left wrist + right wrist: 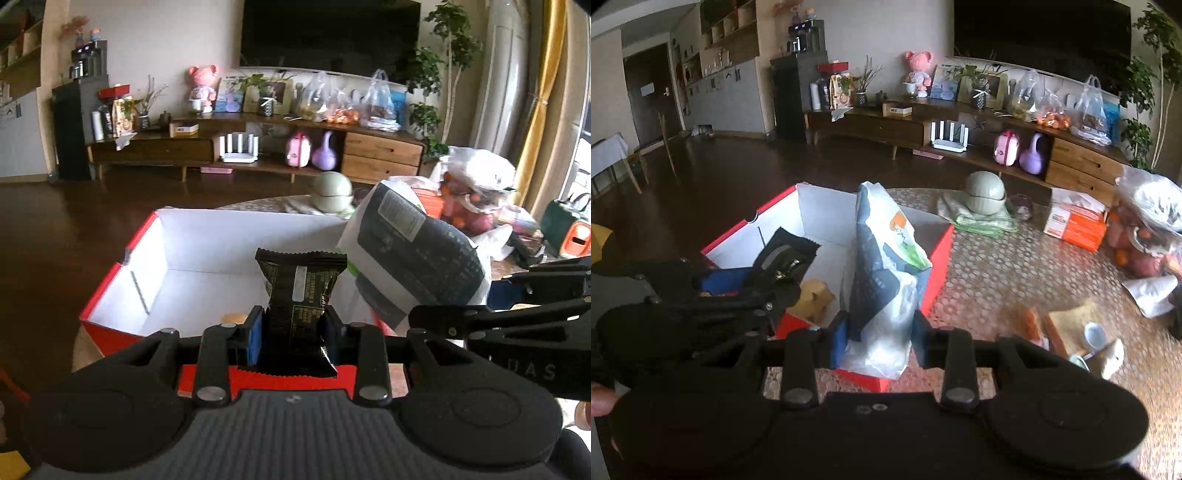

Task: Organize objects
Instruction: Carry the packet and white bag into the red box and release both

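My left gripper [293, 334] is shut on a black snack packet [301, 291], held upright over the near edge of an open red box with a white inside [207, 254]. In the right wrist view the same packet [788, 254] and left gripper [753, 284] hang over the box's left part. My right gripper [881, 338] is shut on a tall white and dark-blue bag [882, 266] above the box's near right wall [938, 266]. That bag [417, 251] shows at the right in the left wrist view. A small tan carton [814, 299] lies on the box floor.
The box stands on a round table with a patterned top [990, 280]. On it are a green lidded bowl on a cloth [984, 194], an orange tissue box [1075, 221], plastic bags of fruit [1145, 229], and a small cup [1095, 334] near the right edge.
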Demonstrator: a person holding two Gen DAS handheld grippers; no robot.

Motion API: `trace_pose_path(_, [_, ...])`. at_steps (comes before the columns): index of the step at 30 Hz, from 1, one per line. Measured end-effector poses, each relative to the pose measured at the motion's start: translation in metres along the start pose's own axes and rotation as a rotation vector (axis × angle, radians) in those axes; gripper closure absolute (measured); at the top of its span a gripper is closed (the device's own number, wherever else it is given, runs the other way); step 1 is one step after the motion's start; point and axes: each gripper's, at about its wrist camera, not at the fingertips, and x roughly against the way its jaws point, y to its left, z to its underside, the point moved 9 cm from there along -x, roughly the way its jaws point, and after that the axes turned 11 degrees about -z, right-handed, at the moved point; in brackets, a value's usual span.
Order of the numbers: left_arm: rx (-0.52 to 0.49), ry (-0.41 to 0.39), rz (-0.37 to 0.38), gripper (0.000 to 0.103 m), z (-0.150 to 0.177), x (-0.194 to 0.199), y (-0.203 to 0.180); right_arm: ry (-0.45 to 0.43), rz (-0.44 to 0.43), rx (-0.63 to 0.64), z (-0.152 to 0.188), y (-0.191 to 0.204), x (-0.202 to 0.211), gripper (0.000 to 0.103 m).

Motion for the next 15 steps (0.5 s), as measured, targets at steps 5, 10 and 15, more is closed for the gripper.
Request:
trace_pose_path(5, [-0.033, 0.010, -0.043, 0.071, -0.013, -0.023, 0.022, 0.030, 0.008, 0.017, -0.016, 0.005, -0.030, 0.068])
trace_pose_path(10, [-0.077, 0.037, -0.077, 0.071, -0.020, -0.047, 0.039, 0.071, 0.013, 0.042, -0.023, 0.008, -0.059, 0.067])
trace_pose_path(15, [-0.087, 0.094, -0.106, 0.071, -0.024, -0.085, 0.057, 0.125, 0.020, 0.081, -0.023, 0.009, -0.093, 0.067])
